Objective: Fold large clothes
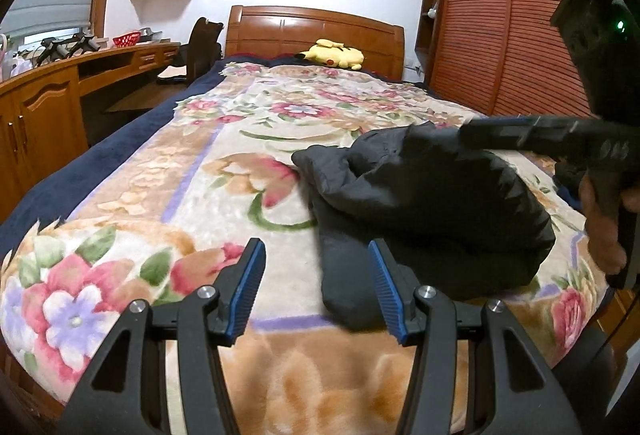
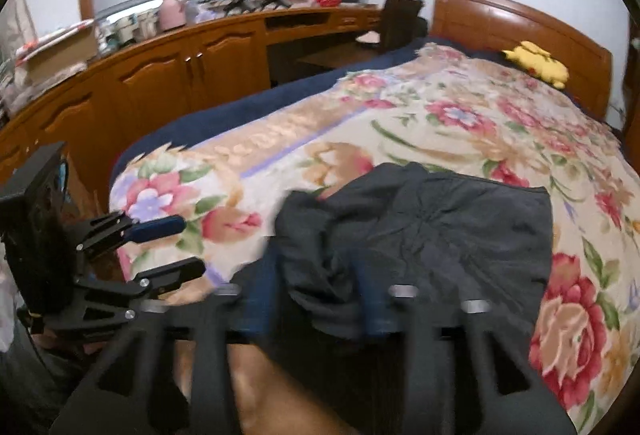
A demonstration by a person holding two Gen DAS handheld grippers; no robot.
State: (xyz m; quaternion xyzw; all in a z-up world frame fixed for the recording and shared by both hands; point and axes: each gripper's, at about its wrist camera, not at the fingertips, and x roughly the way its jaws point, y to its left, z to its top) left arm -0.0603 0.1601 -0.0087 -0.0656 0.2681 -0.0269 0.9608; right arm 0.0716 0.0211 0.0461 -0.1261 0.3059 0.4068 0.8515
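Garment [image 2: 440, 223] — dark, bunched — is laid on the bed [image 1: 132, 203] near its foot end for flat support. Left hand-held gripper [image 1: 316, 287] is held spread and empty; right hand-held gripper [image 2: 316, 295] is spread around a fold, not pinching.

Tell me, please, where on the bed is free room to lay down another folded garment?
The floral blanket lies bare between the dark garment and the navy edge on the desk side. It is also bare from the garment up to the yellow plush toy. The near corner is crowded: the garment and both grippers are there.
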